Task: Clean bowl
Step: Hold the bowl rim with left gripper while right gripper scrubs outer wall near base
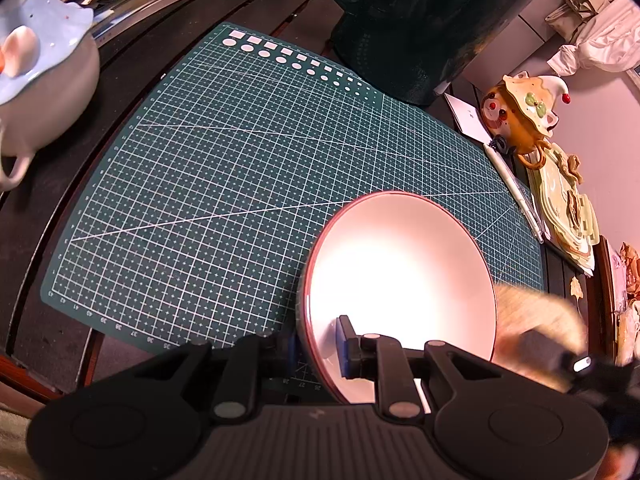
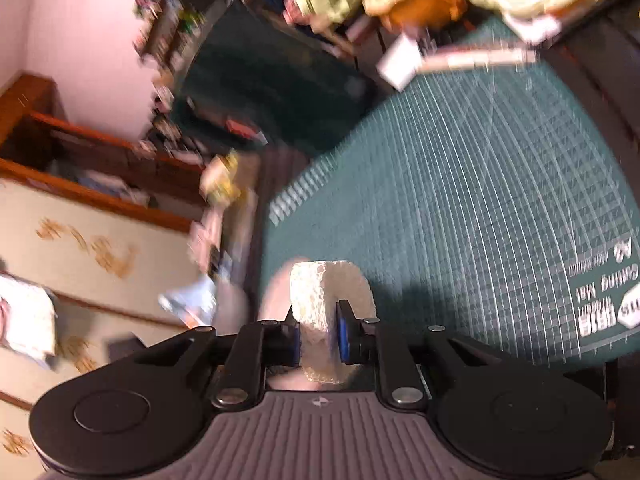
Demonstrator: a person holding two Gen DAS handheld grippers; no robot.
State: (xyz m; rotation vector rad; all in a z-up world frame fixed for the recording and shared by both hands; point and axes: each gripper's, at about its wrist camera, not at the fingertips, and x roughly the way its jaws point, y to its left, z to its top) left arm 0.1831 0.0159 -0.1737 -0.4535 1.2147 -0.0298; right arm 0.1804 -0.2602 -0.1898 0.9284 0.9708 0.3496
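Note:
A white bowl (image 1: pixel 404 276) with a dark red rim is tilted on its edge above the green cutting mat (image 1: pixel 240 168). My left gripper (image 1: pixel 320 346) is shut on its near rim, one blue pad inside the bowl and one outside. A pale sponge (image 1: pixel 536 320) shows blurred at the bowl's right edge, with the right gripper's dark tip behind it. In the right wrist view my right gripper (image 2: pixel 318 336) is shut on that sponge (image 2: pixel 320 312), which sticks out past the blue pads. The pinkish bowl (image 2: pixel 276 292) shows blurred just left of the sponge.
A dark green pitcher (image 1: pixel 432 20) stands at the mat's far edge. A white and blue teapot (image 1: pixel 36 80) sits at the left. Ceramic figure dishes (image 1: pixel 524 112) and a white pen (image 1: pixel 516 192) lie along the mat's right side. Papers are stacked at the back.

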